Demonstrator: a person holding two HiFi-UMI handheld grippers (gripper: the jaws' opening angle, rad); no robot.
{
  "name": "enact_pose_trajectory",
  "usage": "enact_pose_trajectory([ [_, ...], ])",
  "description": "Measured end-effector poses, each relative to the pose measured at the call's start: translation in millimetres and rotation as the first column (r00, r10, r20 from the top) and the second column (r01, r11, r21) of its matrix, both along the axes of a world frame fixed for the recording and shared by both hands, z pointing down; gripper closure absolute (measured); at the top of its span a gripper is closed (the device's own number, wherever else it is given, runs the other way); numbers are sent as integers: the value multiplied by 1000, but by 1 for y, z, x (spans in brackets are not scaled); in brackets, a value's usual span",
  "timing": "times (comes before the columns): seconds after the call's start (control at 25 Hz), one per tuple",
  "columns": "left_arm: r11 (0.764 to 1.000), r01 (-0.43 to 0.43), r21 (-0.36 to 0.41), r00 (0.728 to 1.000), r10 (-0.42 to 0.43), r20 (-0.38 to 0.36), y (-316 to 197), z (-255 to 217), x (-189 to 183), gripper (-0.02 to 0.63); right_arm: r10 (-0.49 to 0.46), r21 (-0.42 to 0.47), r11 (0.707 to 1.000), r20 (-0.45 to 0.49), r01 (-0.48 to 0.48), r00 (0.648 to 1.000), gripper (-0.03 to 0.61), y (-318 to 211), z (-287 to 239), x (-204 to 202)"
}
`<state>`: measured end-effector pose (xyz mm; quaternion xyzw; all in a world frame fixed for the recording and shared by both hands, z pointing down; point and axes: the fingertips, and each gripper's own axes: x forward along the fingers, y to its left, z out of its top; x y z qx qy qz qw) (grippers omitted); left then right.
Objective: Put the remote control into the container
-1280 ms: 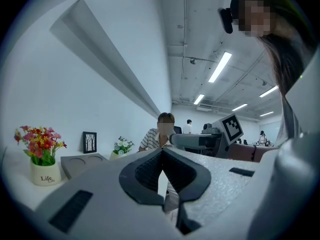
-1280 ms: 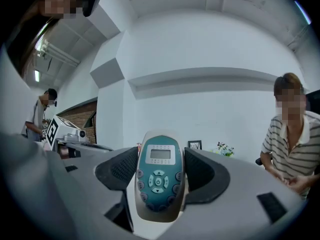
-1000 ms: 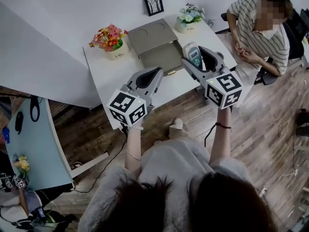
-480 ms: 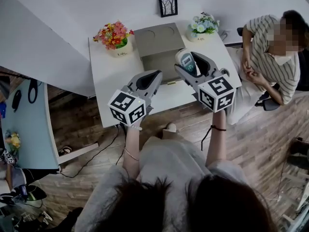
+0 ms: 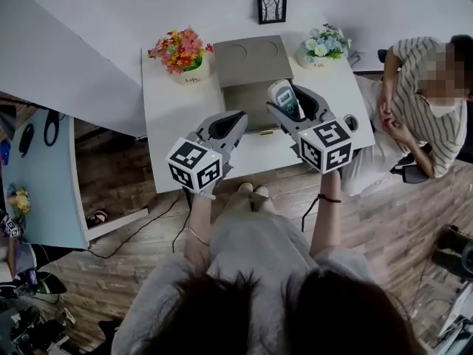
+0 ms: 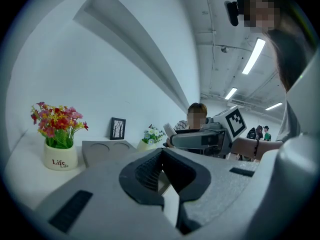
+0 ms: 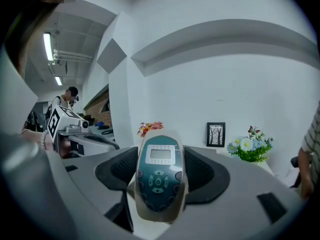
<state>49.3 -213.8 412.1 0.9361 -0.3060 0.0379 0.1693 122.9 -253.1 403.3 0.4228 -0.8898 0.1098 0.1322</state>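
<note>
While my right tool [image 5: 287,103] clamps the remote control [image 7: 159,176] upright, I note its pale casing, teal face and small screen above round buttons. It hangs over the open grey container [image 5: 244,95] on the white tabletop [image 5: 170,113]. Left tool [image 6: 162,156]: jaws narrow, nothing between them.

The right claw [image 7: 161,185] is clamped on the remote control [image 7: 160,160], its dark ribbed pads [image 7: 121,171] pressing the two long sides. The remote stands upright, its small screen on top and its teal button panel facing the camera. Behind, against a white wall, are a framed picture [image 7: 215,134], a bunch of red and yellow flowers [image 7: 150,127] and a pot of white and blue flowers [image 7: 249,149]. The left gripper [image 7: 70,129] with its marker cube shows at the far left.
</note>
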Motion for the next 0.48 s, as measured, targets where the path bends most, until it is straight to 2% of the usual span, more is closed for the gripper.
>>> enact_pose_trajectory([
  [0.48,999,7,-51,1000,-6,3,-29,25,-4,611,-44,-76,996,-63,39,997,288,-33,35,-13],
])
